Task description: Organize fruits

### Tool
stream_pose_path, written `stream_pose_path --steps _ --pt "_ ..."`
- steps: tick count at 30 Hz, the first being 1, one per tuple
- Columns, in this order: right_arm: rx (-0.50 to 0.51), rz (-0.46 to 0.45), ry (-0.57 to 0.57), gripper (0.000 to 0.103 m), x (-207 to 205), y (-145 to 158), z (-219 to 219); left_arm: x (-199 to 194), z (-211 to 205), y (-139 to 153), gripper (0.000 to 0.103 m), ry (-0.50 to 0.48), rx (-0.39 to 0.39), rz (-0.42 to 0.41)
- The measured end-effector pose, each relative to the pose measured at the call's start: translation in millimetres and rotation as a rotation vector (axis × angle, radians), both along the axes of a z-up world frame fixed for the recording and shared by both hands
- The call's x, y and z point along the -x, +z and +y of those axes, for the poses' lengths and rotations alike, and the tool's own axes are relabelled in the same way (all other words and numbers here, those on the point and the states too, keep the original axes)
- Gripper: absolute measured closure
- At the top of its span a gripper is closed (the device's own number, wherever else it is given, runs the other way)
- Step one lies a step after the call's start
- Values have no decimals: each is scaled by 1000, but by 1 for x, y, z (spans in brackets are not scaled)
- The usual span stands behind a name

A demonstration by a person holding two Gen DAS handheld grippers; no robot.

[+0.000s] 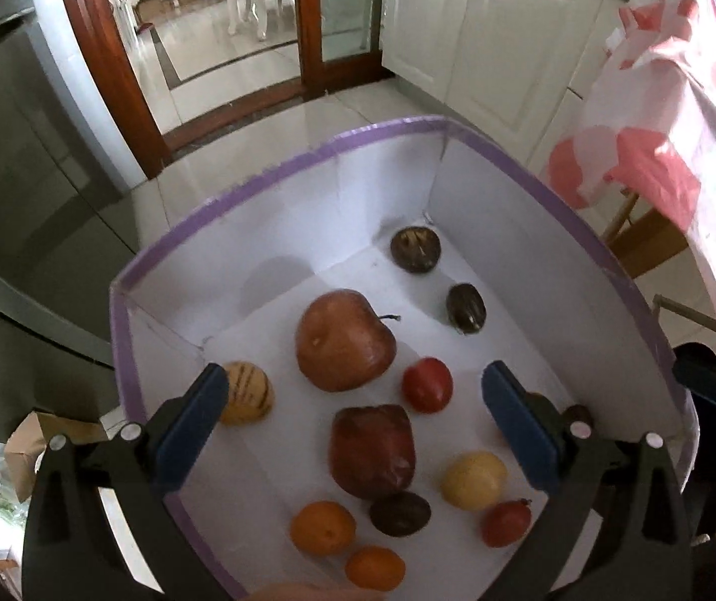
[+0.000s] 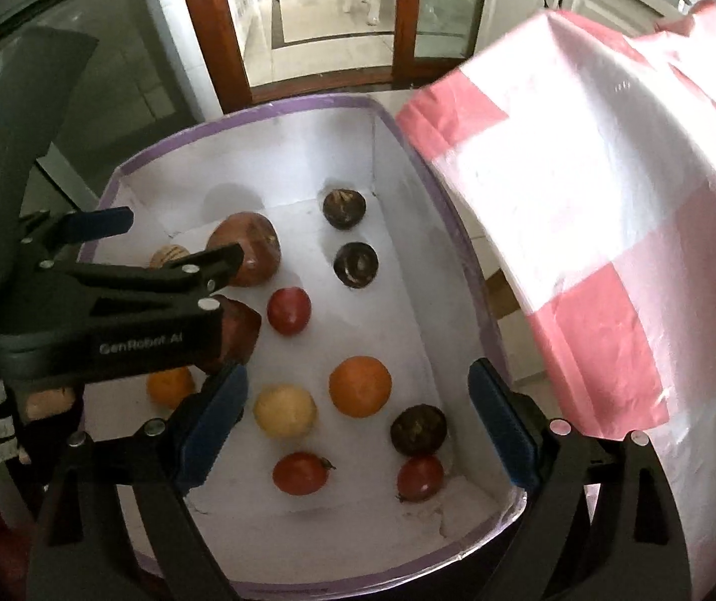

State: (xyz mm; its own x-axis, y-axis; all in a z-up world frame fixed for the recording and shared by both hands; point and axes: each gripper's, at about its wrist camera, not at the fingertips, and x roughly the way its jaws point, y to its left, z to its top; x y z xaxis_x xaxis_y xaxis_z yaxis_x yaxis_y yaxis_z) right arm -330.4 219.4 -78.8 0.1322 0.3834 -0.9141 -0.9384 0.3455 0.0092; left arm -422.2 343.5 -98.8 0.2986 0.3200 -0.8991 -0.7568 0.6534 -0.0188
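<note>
A white box with a purple rim (image 1: 237,190) (image 2: 167,155) holds several fruits. In the left wrist view a big red-brown apple (image 1: 345,340), a dark red apple (image 1: 373,451), a red tomato (image 1: 427,383) and a striped yellow fruit (image 1: 247,393) lie under my left gripper (image 1: 355,375), which is open and holds nothing. In the right wrist view my right gripper (image 2: 358,373) hangs open and holds nothing above an orange (image 2: 360,385) and a yellow fruit (image 2: 285,410). The left gripper (image 2: 182,233) shows at the left there, over the apples.
A pink-and-white checked cloth (image 2: 583,250) (image 1: 683,125) hangs close to the box's right side. White cabinets (image 1: 483,25) stand behind and a dark appliance (image 1: 32,175) to the left. A person's hand (image 2: 47,400) holds the left gripper's handle.
</note>
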Motion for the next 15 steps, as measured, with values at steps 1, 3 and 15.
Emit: stream_pose_path --steps 1,3,15 --pt "8 -2 0 16 0 -2 0 -1 0 -2 2 -1 5 1" --pt "14 1 -2 16 0 -4 0 -2 0 -5 2 -3 9 6" --pt "29 5 -13 16 -1 -7 1 -1 1 -7 2 5 28 3"
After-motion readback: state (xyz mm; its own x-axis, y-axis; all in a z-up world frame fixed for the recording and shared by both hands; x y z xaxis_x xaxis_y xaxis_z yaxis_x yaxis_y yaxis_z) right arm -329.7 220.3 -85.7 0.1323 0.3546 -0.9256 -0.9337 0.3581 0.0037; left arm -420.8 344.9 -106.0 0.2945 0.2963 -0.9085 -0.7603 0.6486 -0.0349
